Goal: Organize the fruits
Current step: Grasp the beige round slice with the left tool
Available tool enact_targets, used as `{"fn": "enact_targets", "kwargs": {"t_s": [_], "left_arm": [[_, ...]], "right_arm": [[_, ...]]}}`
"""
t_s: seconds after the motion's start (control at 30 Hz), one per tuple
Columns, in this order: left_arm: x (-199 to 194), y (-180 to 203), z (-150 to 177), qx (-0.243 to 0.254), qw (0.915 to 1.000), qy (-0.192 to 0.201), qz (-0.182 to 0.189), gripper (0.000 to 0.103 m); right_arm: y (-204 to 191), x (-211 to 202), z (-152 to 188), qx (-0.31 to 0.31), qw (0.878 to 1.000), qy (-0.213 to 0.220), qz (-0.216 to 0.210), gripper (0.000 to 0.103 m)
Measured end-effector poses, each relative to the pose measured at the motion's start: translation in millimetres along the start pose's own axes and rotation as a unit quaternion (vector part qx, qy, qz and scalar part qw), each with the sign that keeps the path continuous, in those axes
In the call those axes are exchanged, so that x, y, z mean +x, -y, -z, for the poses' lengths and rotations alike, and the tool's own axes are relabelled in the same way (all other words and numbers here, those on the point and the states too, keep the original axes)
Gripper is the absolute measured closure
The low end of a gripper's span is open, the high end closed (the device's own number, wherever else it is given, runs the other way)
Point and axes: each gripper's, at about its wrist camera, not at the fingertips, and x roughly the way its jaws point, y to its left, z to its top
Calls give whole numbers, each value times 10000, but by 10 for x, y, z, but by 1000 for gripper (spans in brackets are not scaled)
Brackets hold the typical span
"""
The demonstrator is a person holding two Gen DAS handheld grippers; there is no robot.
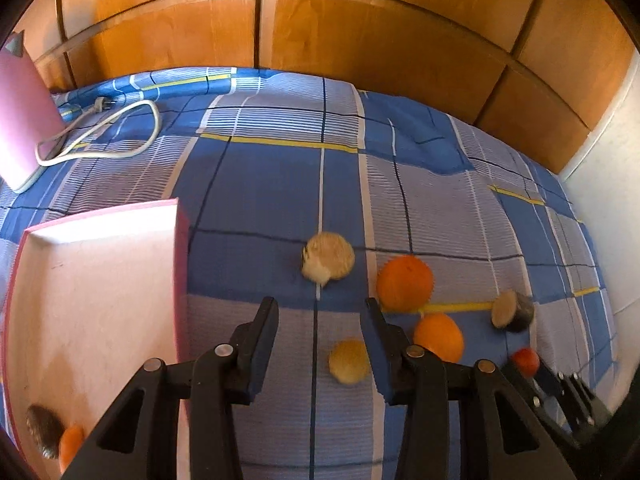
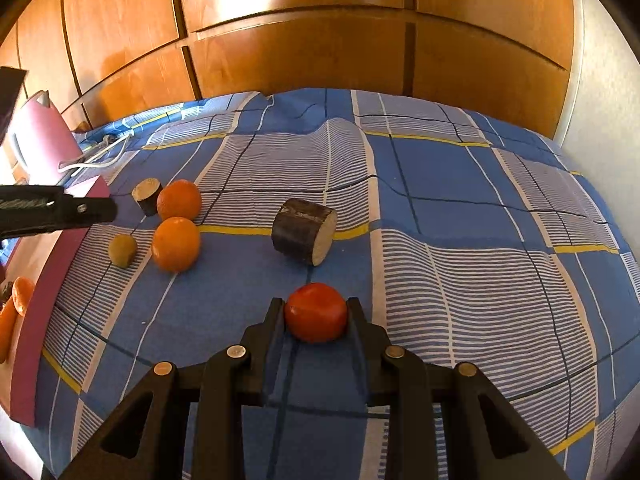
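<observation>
Right tongs closed against both sides of red-orange fruit on the bed, apparently for lifting toward pink box; left tongs spread wide, empty, above pale fruit.

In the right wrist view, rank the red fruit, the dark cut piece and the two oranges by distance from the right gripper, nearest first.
1. Red fruit: between the right gripper fingers.
2. Dark cut piece: just ahead, centre.
3. Near orange: ahead, left.
4. Far orange: behind it, left.
</observation>
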Motion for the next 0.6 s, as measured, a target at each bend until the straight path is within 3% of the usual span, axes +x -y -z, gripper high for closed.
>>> {"fn": "enact_targets", "kwargs": {"t_s": [0.2, 0.43, 0.53, 0.6], "left_arm": [[177, -42, -169, -228, 9996, -60, 124, 53], [393, 5, -301, -336, 9993, -142, 69, 53], [497, 10, -312, -334, 9993, -176, -7, 55], [493, 19, -306, -256, 9996, -118, 89, 66]], "right_arm": [[-6, 1, 10, 15, 10000, 8, 13, 72], [-17, 21, 15, -32, 10000, 26, 6, 71], [-25, 28, 22, -55, 10000, 43, 34, 71], [-37, 30, 20, -80, 9999, 48, 65, 71]]}}
